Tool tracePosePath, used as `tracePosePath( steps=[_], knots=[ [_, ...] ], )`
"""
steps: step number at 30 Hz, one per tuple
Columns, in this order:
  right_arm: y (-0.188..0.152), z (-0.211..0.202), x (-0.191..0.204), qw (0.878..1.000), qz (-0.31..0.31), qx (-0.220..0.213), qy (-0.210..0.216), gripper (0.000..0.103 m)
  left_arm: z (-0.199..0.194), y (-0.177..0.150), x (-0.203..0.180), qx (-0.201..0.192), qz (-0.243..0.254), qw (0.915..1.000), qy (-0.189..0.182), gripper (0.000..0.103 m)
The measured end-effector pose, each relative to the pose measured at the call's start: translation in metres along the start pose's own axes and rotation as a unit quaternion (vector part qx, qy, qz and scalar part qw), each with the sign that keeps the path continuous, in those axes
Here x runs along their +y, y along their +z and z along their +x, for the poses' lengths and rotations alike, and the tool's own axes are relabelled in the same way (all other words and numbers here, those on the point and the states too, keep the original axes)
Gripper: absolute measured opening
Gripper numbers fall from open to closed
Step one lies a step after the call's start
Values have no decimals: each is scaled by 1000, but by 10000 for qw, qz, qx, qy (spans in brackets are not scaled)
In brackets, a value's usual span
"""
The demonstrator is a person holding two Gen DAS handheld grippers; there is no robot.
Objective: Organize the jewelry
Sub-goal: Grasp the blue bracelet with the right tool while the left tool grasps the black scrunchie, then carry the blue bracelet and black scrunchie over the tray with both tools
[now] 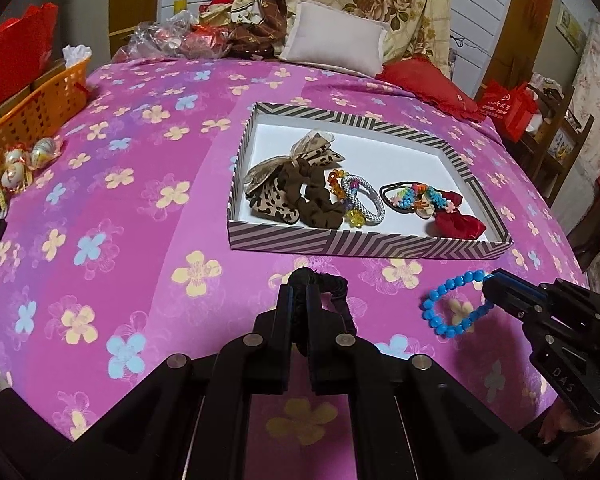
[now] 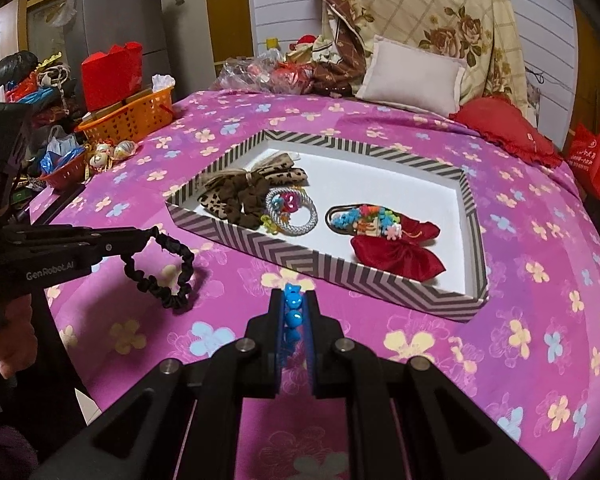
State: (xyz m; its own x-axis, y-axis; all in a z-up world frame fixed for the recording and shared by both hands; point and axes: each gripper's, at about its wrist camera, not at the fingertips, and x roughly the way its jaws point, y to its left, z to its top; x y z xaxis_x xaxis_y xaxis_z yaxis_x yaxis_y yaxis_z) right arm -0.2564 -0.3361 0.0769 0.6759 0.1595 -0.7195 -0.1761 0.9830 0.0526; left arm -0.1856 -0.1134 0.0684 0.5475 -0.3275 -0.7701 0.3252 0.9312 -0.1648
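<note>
My left gripper (image 1: 298, 292) is shut on a black fabric hair tie (image 1: 334, 286), held just above the bedspread in front of the striped tray (image 1: 340, 242); it also shows in the right wrist view (image 2: 172, 276). My right gripper (image 2: 294, 300) is shut on a blue bead bracelet (image 2: 292, 312), whose loop hangs to the tray's near right in the left wrist view (image 1: 452, 300). The tray (image 2: 300, 256) holds a leopard bow (image 1: 268, 196), a brown scrunchie (image 1: 312, 196), a silver band (image 1: 364, 200), a flower clip (image 1: 416, 198) and a red bow (image 1: 458, 222).
The pink flowered bedspread (image 1: 140, 240) covers the bed. An orange basket (image 1: 36, 108) and wrapped eggs (image 1: 24, 160) sit at the left edge. A grey pillow (image 1: 336, 40), a red cushion (image 1: 432, 80) and clutter lie at the back.
</note>
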Motion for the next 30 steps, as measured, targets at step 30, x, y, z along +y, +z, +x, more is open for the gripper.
tracePosePath(
  steps=[30],
  knots=[
    [15, -25, 3, 9996, -141, -241, -17, 9, -22, 14, -10, -170, 181, 9991, -332, 0]
  ],
)
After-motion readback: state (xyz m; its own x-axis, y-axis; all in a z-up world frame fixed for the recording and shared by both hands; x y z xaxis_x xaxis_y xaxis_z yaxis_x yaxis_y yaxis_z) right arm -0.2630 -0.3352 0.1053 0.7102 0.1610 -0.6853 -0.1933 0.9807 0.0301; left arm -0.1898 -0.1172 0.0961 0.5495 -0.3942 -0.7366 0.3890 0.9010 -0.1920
